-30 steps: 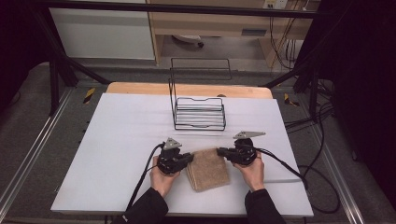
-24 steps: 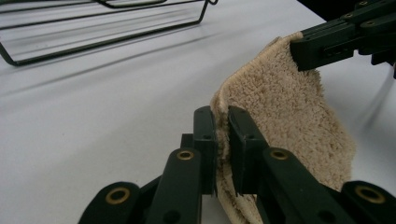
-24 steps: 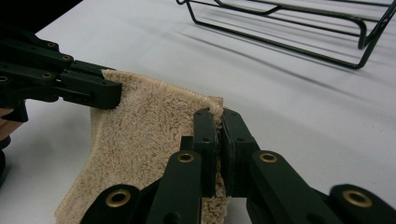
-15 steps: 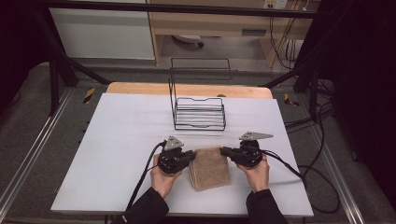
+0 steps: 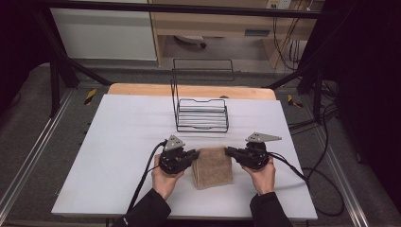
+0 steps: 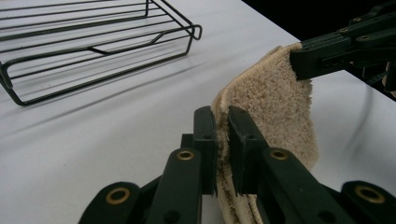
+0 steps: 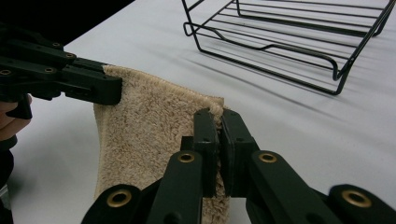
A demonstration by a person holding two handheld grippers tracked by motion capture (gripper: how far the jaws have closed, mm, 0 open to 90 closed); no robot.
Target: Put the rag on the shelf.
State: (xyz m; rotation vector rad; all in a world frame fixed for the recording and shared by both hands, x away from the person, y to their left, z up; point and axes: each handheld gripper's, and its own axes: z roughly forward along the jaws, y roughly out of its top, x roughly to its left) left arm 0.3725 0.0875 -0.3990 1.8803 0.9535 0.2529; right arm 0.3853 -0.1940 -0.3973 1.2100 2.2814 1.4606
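Both grippers sit slightly wider apart than a second ago, stretching the towel between them on the table, near the wire rack. Left gripper view: jaws pinch one towel corner. Right gripper view: jaws pinch the other corner, rack beyond.

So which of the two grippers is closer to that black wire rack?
Left, narrowly. The left gripper sits just below the wire rack's left front corner; the right gripper lies further out past its right side. Both clamp the towel.
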